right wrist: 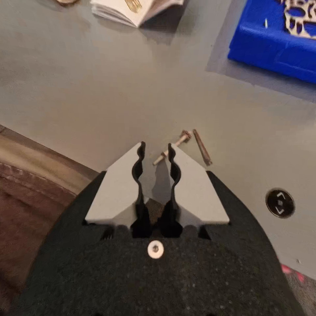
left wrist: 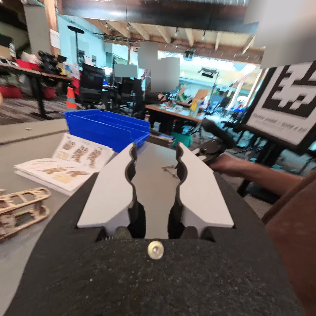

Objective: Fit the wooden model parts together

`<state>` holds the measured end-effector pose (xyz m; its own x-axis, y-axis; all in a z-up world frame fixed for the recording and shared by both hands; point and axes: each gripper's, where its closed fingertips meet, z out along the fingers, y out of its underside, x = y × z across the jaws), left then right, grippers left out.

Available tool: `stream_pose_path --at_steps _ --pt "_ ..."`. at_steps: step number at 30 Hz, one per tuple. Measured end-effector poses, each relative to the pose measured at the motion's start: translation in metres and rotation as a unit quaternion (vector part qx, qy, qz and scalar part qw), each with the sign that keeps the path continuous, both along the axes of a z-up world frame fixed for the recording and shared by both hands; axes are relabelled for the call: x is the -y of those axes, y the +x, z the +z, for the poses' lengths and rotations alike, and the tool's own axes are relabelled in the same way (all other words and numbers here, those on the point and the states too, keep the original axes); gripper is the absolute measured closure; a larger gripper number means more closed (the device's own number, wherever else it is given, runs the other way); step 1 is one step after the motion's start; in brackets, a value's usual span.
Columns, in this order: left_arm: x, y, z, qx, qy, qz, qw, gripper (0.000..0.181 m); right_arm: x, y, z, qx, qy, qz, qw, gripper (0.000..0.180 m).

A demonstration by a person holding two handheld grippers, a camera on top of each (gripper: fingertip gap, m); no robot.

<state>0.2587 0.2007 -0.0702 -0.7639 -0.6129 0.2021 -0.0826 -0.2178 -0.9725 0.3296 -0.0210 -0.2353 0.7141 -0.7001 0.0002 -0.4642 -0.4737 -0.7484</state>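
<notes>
Grey worktop (right wrist: 102, 85) lies under my right claw (right wrist: 156, 145), jaws parted and empty. Just past its right tip lies the pale wooden dowel with collars (right wrist: 181, 141), slanting up-right, its middle hidden; a dark wooden stick (right wrist: 201, 147) lies beside. My left claw (left wrist: 155, 147), open and empty, hangs farther off.

Left wrist view rides low over the grey table (left wrist: 30, 153), facing level across it toward a workshop. Right wrist view tilts steeply down, close above the tabletop. Both share the blue bin (left wrist: 109, 130), open booklet (left wrist: 68, 164) and small wooden rods (right wrist: 181, 147).
</notes>
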Motion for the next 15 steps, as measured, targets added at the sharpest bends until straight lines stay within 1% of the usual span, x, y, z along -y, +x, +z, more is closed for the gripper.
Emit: stream_pose_path --at_steps 2,4,7,9,11,12,13,15 --pt "-0.001 0.000 0.005 -0.032 -0.058 -0.027 0.997 0.133 -0.036 -0.008 0.026 0.030 0.070 0.047 0.996 0.155" --pt "-0.002 0.000 0.010 -0.045 -0.099 -0.049 0.993 0.130 -0.080 -0.023 0.050 0.047 0.139 0.107 0.983 0.155" --pt "0.002 -0.002 0.009 -0.067 -0.125 -0.075 0.987 0.130 -0.146 -0.052 0.086 0.032 0.254 0.192 0.947 0.154" --pt "0.005 -0.004 0.010 -0.082 -0.147 -0.092 0.981 0.127 -0.180 -0.064 0.112 0.021 0.313 0.226 0.922 0.155" --pt "0.008 -0.004 0.009 -0.091 -0.160 -0.101 0.978 0.126 -0.208 -0.072 0.130 0.002 0.346 0.252 0.904 0.157" --pt "0.010 -0.004 0.007 -0.094 -0.157 -0.103 0.978 0.125 -0.218 -0.073 0.131 -0.011 0.342 0.260 0.903 0.157" --pt "0.011 -0.004 0.006 -0.096 -0.153 -0.104 0.978 0.124 -0.225 -0.072 0.132 -0.016 0.340 0.264 0.903 0.157" --pt "0.010 -0.005 0.006 -0.098 -0.154 -0.106 0.977 0.124 -0.231 -0.073 0.138 -0.023 0.362 0.267 0.893 0.158"
